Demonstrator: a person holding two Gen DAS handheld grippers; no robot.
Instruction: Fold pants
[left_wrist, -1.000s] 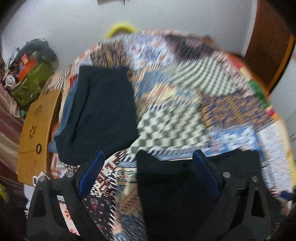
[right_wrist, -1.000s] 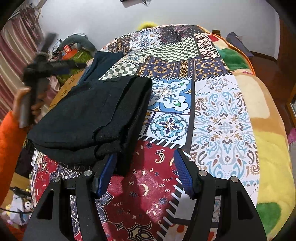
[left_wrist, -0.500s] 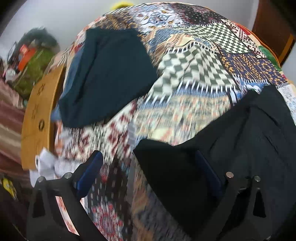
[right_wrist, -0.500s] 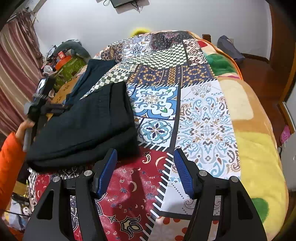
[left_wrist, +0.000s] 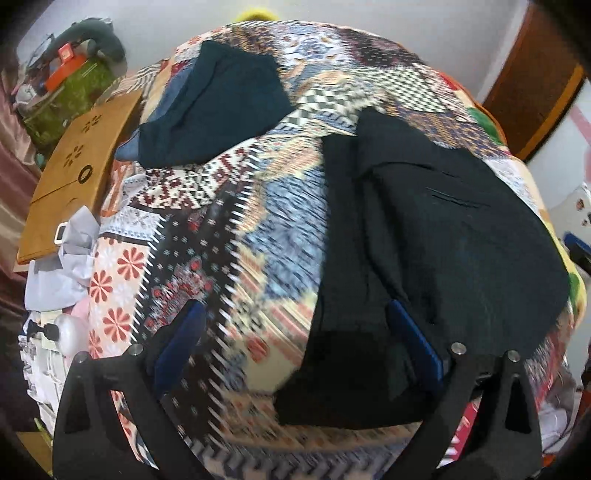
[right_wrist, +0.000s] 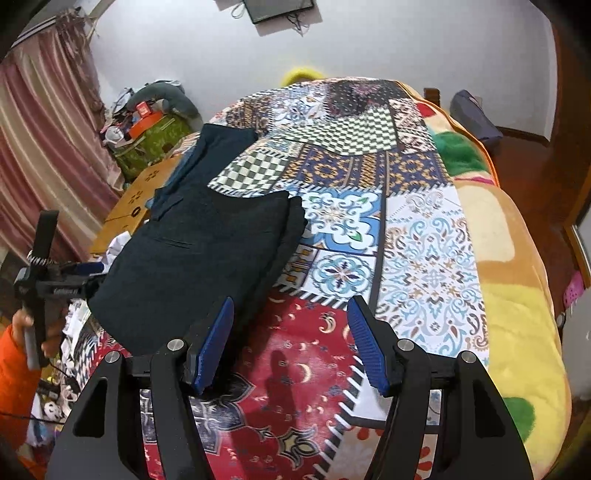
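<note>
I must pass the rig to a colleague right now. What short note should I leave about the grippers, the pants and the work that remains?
Left gripper: open, holding nothing, at the pants' left edge; its right finger overlaps the cloth.
Right gripper: open, empty, above the quilt just right of the pants.
The black pants lie folded into a thick bundle on the left part of the quilt. A second dark garment lies beyond them, nearer the wall.
Done: at least one fold is in; layers show along the right edge.
Left: probably one more fold or a smoothing, but the final shape wanted is not clear from here.
</note>
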